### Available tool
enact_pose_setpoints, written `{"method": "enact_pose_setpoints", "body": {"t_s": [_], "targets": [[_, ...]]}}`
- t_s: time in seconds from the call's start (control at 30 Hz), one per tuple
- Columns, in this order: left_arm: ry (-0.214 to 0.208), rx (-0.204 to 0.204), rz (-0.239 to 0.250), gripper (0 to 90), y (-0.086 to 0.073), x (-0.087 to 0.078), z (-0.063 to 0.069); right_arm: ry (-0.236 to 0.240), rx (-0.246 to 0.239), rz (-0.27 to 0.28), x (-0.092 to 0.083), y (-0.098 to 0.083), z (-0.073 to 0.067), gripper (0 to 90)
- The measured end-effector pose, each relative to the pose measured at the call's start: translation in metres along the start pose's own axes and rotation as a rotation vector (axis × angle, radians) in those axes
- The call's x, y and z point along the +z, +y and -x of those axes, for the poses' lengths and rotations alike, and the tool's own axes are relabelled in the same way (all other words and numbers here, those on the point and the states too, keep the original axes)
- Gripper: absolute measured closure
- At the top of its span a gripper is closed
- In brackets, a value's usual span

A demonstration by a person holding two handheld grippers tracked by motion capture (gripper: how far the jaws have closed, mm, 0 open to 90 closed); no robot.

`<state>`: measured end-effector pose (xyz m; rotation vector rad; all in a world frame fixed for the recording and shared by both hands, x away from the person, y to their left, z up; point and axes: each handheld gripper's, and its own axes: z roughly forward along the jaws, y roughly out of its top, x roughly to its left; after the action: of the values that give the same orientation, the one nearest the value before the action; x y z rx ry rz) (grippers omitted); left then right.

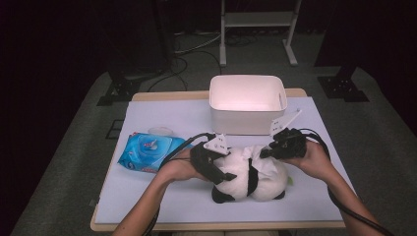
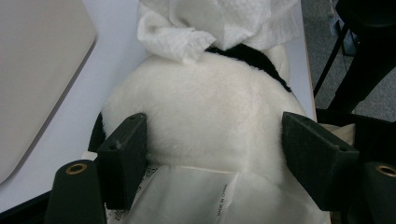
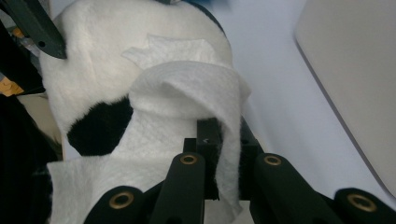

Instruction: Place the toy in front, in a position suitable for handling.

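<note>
The panda [image 1: 248, 174], lying mid-table, is being clamped by the left gripper [image 2: 212, 154], while a wipe [image 3: 187, 107] is being pinched in the right gripper [image 3: 218, 149], draped directly over its back

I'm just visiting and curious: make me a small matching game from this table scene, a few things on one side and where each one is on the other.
Things:
1. white bin
2. blue wipes pack
3. plush panda
4. white wipe

Places:
A. pinched in the right gripper, draped on the toy
B. at the far edge of the table
C. between the left gripper jaws, near the front edge
D. left of the toy, flat on the table

Pairs: 1-B, 2-D, 3-C, 4-A
</note>
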<state>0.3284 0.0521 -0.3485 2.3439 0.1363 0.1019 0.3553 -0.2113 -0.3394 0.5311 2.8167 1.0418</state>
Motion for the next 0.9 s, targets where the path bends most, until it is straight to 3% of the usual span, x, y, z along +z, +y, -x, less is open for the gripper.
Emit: {"method": "enact_pose_setpoints", "body": {"t_s": [0.27, 0.67, 0.9], "targets": [[-0.001, -0.013, 0.001, 26.0, -0.002, 0.000, -0.002, -0.038, 0.042, 0.012, -0.011, -0.014, 0.007, 85.0], [-0.004, -0.014, 0.010, 26.3, -0.005, -0.001, -0.001, -0.048, 0.109, 0.018, -0.021, -0.045, 0.012, 85.0], [-0.009, 0.003, 0.019, 27.0, -0.005, -0.001, 0.002, -0.051, 0.105, 0.008, -0.025, -0.048, 0.010, 84.9]]}}
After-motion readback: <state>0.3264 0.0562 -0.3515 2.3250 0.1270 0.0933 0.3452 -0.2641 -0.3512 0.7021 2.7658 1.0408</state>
